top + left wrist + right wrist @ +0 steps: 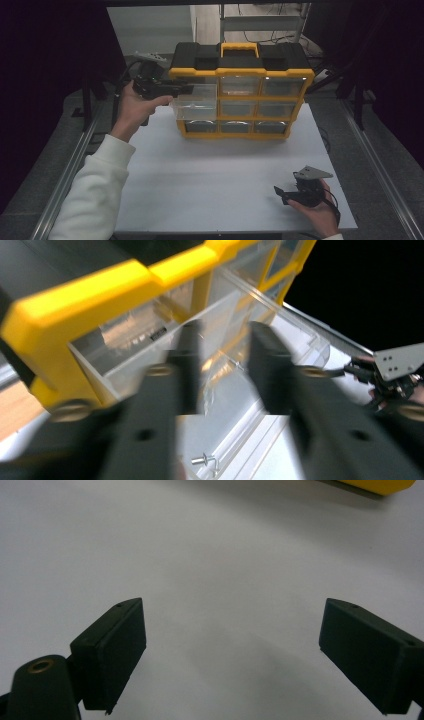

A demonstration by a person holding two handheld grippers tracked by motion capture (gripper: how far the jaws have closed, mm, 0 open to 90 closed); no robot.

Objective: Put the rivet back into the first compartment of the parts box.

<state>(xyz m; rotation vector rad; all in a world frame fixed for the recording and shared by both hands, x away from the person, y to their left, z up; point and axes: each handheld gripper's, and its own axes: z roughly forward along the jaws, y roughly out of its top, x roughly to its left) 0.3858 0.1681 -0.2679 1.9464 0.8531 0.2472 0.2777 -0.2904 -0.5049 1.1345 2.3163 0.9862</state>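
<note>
High view. White surface (220, 185); a yellow and black organizer box (240, 90) with clear drawers stands near its far edge, handle on top. The top-left drawer (196, 102) is pulled out toward the near edge, jutting from the box's front. Left claw (186, 89), held in the person's left hand (132, 107), sits at the drawer's top left rim, reaching in from the left edge side. Right claw (280, 194), in the right hand (320, 212), rests low near the near right corner, well apart from the box. The left hand is clearly the nearer one to the drawer.

Left gripper view. The two black jaws stand a little apart, with the clear wall of the drawer (220, 355) between them. Motion blur hides whether the pads press on the wall, so I cannot tell if the claw grasps it or is released. The drawer's long axis runs away from the camera into the box's yellow frame (90, 295). A small metal fitting (206, 460) lies in a clear tray below.

Right gripper view. Jaws spread wide, released, holding nothing, over bare white surface (210, 555); a yellow corner of the box (380, 485) shows at the top.
</note>
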